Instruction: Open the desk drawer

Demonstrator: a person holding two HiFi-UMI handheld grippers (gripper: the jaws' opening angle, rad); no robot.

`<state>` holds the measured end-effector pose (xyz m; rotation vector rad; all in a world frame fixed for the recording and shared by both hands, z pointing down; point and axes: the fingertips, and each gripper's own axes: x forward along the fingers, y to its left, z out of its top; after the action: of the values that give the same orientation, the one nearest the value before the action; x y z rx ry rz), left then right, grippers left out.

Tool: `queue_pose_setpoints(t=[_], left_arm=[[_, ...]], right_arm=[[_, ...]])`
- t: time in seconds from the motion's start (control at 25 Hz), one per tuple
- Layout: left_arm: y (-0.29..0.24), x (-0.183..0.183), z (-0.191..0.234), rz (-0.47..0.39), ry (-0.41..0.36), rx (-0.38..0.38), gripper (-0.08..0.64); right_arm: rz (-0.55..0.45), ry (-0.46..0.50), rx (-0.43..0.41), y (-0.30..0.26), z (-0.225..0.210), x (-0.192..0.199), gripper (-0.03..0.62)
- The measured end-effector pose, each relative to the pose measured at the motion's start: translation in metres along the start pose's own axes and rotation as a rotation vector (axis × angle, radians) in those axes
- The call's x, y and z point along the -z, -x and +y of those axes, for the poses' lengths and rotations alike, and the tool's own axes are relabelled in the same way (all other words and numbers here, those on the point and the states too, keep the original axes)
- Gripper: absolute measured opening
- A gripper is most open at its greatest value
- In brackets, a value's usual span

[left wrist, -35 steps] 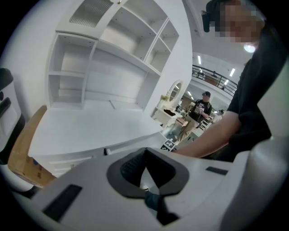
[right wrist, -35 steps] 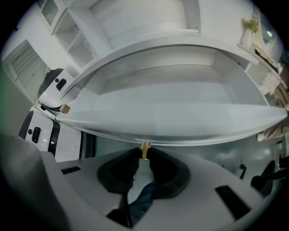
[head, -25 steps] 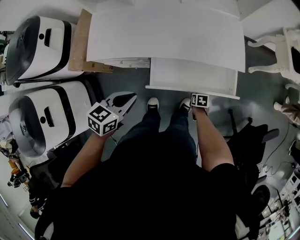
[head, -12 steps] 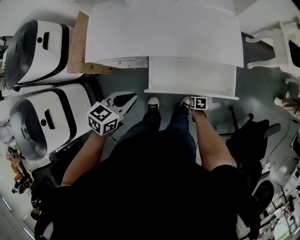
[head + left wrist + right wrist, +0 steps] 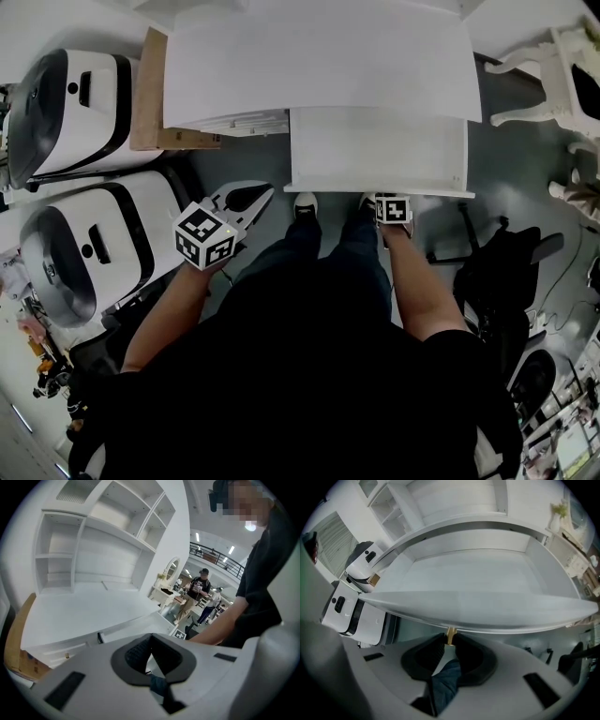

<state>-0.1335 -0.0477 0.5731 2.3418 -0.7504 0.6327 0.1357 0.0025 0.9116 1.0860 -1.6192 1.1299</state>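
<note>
The white desk has its drawer pulled out toward the person. In the right gripper view the drawer lies open and bare inside, and a small brass knob hangs under its front edge. My right gripper is shut on that knob. In the head view only its marker cube shows, just below the drawer front, and the jaws are hidden. My left gripper is held in the air left of the person's legs, away from the desk. It is shut with nothing in it, as the left gripper view shows.
Two white and black machines stand on the floor at left, with a wooden board against the desk's side. A white chair is at far right, a black office chair below it. Other people stand far behind.
The drawer has slid a little further out toward the person, with my right gripper still on its knob. My left gripper has stayed where it was.
</note>
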Motion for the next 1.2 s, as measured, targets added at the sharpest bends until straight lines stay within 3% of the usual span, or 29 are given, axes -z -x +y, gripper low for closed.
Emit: queue_pose_setpoints(t=[0.56,1.2], left_arm=[[-0.008,-0.002,-0.014,0.025,-0.036,0.031,0.008],[-0.015,0.001,-0.013,0.024,-0.02,0.037,0.008]], right_arm=[[-0.017,-0.032,-0.005,0.003,0.001,0.011,0.074],[-0.001,-0.029,-0.019,0.003,0.0,0.011,0.074]])
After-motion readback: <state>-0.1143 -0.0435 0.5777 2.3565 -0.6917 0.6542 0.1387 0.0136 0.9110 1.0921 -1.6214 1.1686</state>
